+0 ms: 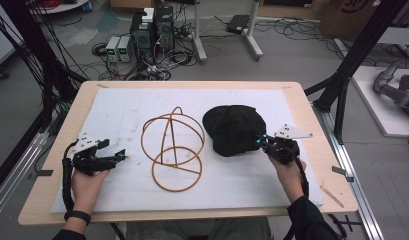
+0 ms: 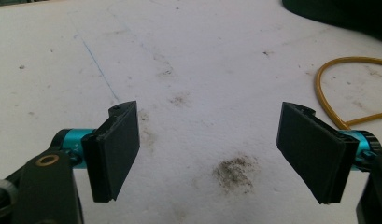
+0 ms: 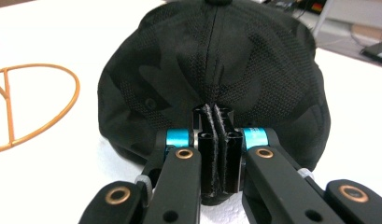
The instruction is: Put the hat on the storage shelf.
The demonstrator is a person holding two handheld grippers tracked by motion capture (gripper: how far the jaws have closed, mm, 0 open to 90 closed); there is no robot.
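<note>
Pinching the near edge of the cap [image 3: 212, 60], the right gripper [image 3: 215, 140] is clenched; left gripper [image 2: 209, 154] spread, near the frame [image 1: 173, 148].

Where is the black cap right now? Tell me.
In the high view the black cap lies right of centre on the white mat, just right of the wire frame, with the right claw at its near right edge.

Right gripper [image 3: 215, 140] pinches the black cap's [image 3: 212, 70] near edge.
</note>
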